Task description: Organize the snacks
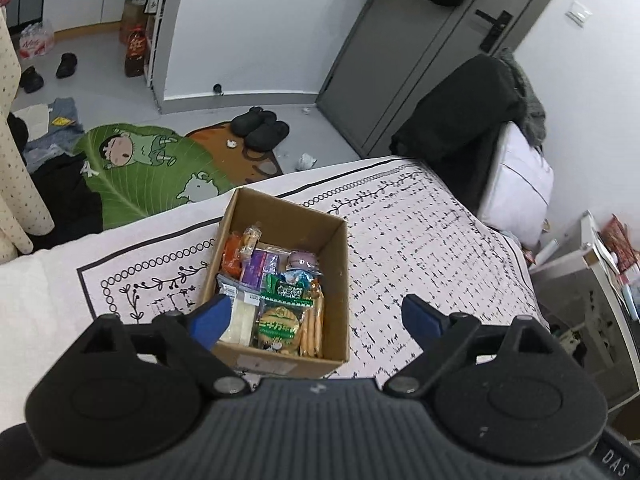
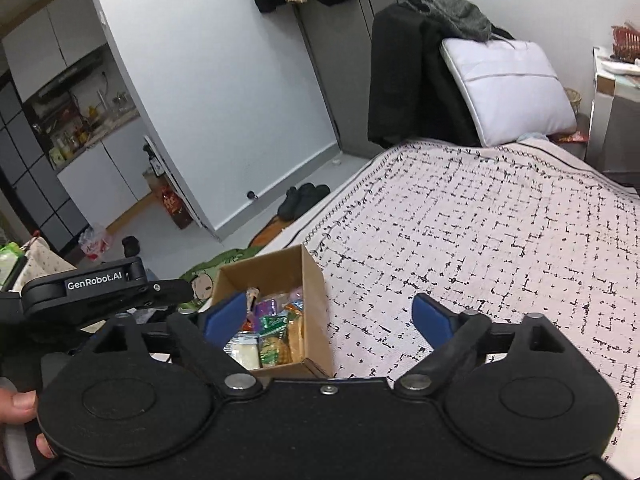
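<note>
An open cardboard box stands on the patterned bedspread near the bed's edge. It holds several snack packets: a green-labelled biscuit pack, a purple pack, an orange pack and a white pack. My left gripper is open and empty, above the box's near end. The box also shows in the right wrist view. My right gripper is open and empty, above the box's right wall. The left gripper's body shows at the left of the right wrist view.
A green cartoon rug and black slippers lie on the floor beyond the bed. A dark coat and a white pillow are at the bed's head. The grey door is behind. A white stand is to the right.
</note>
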The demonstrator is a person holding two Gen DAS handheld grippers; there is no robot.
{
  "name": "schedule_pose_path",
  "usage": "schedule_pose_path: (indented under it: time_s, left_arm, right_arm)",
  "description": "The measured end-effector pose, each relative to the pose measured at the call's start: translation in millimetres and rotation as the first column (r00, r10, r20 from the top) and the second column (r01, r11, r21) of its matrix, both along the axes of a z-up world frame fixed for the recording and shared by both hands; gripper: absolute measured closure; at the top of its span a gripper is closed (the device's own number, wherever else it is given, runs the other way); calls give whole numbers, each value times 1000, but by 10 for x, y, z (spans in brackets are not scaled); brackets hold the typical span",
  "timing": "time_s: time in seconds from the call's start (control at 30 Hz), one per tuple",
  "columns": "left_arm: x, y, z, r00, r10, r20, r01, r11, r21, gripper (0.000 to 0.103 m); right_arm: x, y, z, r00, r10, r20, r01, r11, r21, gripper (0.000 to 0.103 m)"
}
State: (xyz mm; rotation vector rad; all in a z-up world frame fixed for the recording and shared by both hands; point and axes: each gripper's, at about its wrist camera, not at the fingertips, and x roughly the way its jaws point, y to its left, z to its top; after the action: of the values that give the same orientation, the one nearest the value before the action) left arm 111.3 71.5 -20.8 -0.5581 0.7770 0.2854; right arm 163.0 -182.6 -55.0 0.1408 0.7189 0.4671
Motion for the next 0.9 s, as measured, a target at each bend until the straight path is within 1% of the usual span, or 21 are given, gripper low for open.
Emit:
schedule_pose_path:
  time_s: [0.1, 0.23, 0.37, 0.6, 0.77, 0.9]
  left_arm:
    - [-135, -27, 93, 1000, -16, 15, 16, 1000, 10, 11]
    - [-284, -73, 200, 999, -44, 27, 43, 999, 20, 11]
    - [-425, -148, 288, 996, -74, 40, 72, 996, 53, 11]
    - [-634, -286, 362, 992, -120, 49, 116, 990, 78, 11]
    - [-790, -331, 406, 990, -134, 47, 130, 988, 86, 11]
    - [-893, -358, 431, 987, -153, 44, 147, 982, 118, 11]
  right_arm:
    - [-93, -40, 61, 1000, 7, 11, -7, 1000, 9, 7]
    - [-216, -94, 128, 1000, 6, 24, -6, 1000, 18, 5]
    - [-349, -161, 202, 999, 7, 47, -8, 1000, 24, 0]
    - [-513, -307, 269, 998, -6, 61, 3, 999, 41, 0]
    - [-627, -406, 303, 997, 0, 71, -2, 1000, 29, 0]
    - [-708, -468, 336, 997, 11, 81, -13, 1000, 22, 0]
